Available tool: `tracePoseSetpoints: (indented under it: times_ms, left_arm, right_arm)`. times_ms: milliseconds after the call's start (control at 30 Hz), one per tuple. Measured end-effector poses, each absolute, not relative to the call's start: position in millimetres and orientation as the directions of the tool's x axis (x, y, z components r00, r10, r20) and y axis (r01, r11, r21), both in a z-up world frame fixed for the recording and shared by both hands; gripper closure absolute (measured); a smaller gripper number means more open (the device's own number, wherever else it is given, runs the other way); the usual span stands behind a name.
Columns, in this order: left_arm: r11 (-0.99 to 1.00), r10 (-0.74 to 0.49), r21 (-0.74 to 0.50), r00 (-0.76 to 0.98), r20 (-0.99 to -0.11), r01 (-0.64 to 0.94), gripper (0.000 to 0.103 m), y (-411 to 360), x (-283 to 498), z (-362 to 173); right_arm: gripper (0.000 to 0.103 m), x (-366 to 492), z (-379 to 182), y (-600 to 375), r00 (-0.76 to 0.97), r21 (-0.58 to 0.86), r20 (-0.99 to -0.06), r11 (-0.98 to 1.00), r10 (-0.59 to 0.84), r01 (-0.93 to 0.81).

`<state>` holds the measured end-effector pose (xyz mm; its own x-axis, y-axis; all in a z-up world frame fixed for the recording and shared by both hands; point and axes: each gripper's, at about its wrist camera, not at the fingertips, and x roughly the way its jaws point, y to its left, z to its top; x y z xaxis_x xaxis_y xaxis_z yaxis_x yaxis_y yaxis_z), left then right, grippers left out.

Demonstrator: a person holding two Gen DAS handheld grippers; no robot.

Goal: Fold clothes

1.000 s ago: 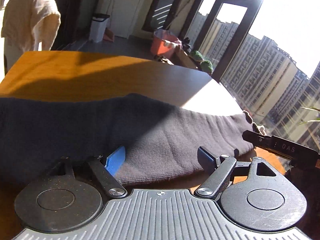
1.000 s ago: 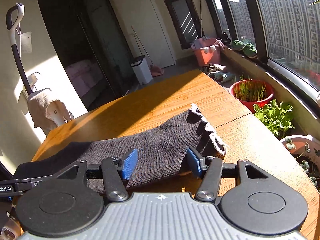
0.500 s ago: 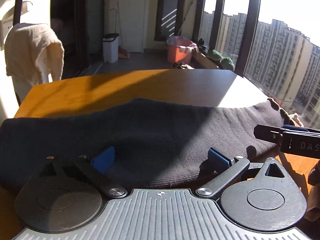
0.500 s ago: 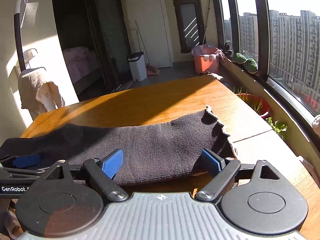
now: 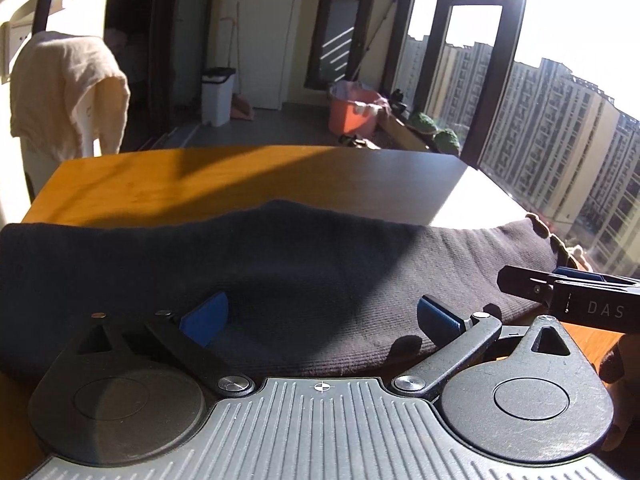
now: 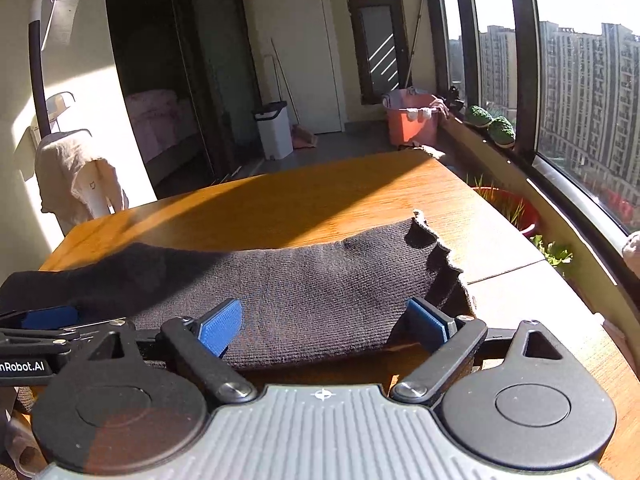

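Jaws: we are holding both left gripper (image 5: pixel 322 316) and right gripper (image 6: pixel 323 322) spread, gripping nothing | Item: dark knit garment (image 6: pixel 304 292) lying across wooden table (image 6: pixel 320 196), near edge | Advice: we are aiming to pinch near hem evenly, both sides level.

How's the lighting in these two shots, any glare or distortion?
Left wrist view: sun blows out the window, and the dark garment is mostly in shadow. Right wrist view: the wooden table has sunlit and shadowed bands, and fisheye bends the window frames.
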<state>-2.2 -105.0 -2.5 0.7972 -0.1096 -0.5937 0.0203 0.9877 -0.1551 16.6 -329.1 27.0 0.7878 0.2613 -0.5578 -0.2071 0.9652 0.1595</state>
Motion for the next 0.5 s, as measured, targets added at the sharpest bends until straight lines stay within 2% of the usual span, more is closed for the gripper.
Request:
tracePoseSetpoints:
  times_ms: [500]
  left_arm:
    - [0.986, -0.113, -0.166, 0.801, -0.588, 0.018, 0.000, -105.3, -4.1, -1.8]
  right_arm:
    - [0.004, 17.8, 26.9, -329.5, 0.779, 0.170, -0.561, 0.960, 0.279, -0.222]
